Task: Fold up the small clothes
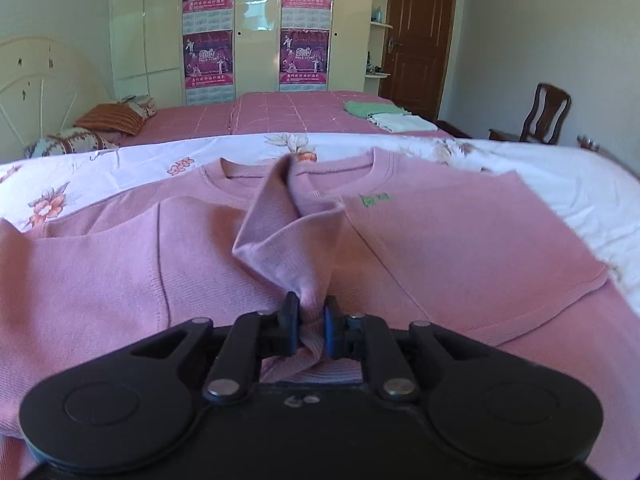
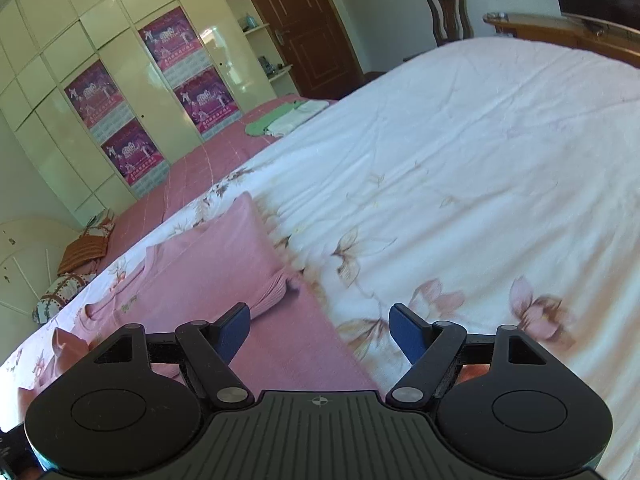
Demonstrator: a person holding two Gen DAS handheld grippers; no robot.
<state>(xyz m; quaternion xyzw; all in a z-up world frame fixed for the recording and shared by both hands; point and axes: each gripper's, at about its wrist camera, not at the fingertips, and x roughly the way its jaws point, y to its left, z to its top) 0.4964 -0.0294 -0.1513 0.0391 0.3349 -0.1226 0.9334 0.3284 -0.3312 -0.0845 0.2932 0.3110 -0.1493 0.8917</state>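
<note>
A pink sweater [image 1: 460,248] lies flat on the white floral bed sheet [image 1: 120,168], neck away from me, with a small green logo [image 1: 375,199] on the chest. My left gripper [image 1: 311,312] is shut on the cuff of one sleeve [image 1: 280,240], which is drawn across the middle of the body towards me. In the right wrist view the sweater [image 2: 208,272] lies to the left, its other sleeve folded in over the body. My right gripper [image 2: 320,320] hangs open over the sweater's right edge and the sheet [image 2: 460,160], nothing between its fingers.
Behind the sheet is a pink bedspread [image 1: 280,116] bearing folded green and white clothes [image 1: 380,114] and pillows [image 1: 108,120]. A wardrobe with posters [image 1: 208,32], a brown door [image 1: 420,32] and a wooden chair [image 1: 536,116] stand beyond.
</note>
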